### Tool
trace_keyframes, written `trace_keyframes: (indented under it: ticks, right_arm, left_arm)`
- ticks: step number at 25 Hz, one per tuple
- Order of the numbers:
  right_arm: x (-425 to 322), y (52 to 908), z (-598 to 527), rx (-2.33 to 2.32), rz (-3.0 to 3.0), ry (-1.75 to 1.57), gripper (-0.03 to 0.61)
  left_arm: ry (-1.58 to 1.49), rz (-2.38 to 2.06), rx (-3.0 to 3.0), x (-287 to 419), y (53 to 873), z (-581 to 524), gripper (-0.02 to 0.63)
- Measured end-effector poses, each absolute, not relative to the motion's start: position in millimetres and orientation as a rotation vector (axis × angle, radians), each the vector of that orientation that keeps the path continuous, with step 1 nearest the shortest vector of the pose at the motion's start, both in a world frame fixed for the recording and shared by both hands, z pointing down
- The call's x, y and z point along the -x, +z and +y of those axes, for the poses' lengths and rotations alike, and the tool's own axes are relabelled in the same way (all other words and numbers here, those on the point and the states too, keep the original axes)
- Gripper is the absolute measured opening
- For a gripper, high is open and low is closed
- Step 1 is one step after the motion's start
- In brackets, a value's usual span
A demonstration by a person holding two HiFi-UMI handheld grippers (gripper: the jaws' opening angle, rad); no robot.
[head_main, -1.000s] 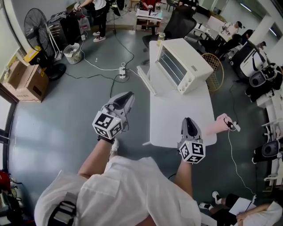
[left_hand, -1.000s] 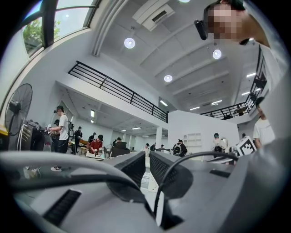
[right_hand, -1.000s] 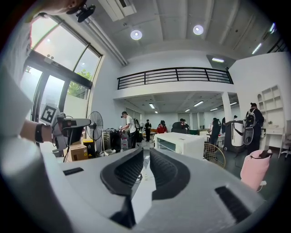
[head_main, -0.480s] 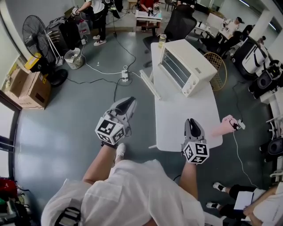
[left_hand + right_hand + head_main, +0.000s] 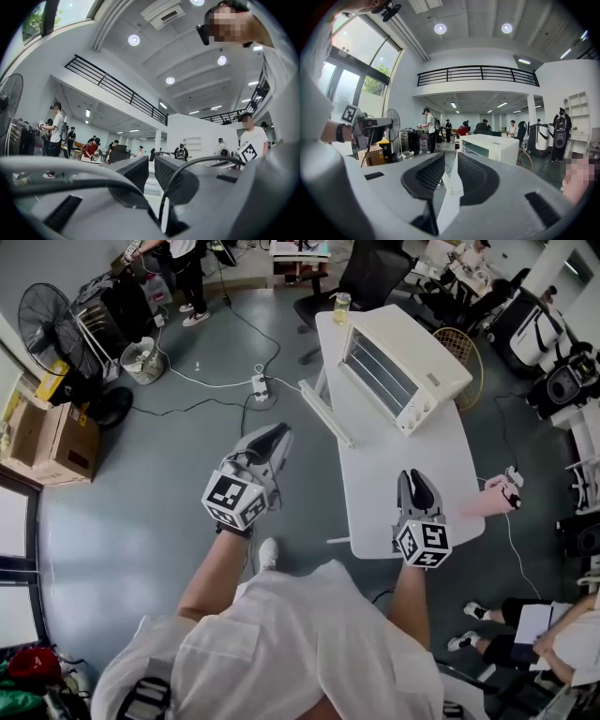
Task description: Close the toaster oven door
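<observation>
One toaster oven (image 5: 403, 367) w/ door (image 5: 325, 413) open, on white table (image 5: 403, 488)

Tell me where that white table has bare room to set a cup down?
The table is bare across its near half, from the oven to the near edge. The far end is crowded: oven, its open door, a jar.

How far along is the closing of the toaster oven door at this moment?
Nothing is done yet: the toaster oven door stands open, folded out at the table edge. In hand: the left tongs and right tongs are empty, short of it; the right jaws have just been opening. Left: reach the door and swing it shut.
</observation>
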State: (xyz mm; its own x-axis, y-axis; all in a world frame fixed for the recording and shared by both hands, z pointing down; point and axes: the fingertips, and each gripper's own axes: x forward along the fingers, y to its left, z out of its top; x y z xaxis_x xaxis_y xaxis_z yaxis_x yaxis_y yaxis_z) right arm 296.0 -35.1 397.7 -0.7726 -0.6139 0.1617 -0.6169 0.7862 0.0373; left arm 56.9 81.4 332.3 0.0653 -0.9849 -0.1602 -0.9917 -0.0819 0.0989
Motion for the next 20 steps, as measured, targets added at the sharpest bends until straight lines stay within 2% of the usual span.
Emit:
trace_keyframes:
  ticks: [10, 20]
  right_arm:
    - [-220.1, 406.1, -74.2, -1.122, -2.729, 0.032, 0.103]
    - [-189.1, 421.0, -96.5, -1.209, -2.651, 0.071, 0.112]
  left_arm:
    - [0.264, 1.989, 2.387, 34.8, 343.4, 37.9, 0.028]
    - [0.281, 1.941, 2.464, 83.0, 360.2, -4.4, 0.028]
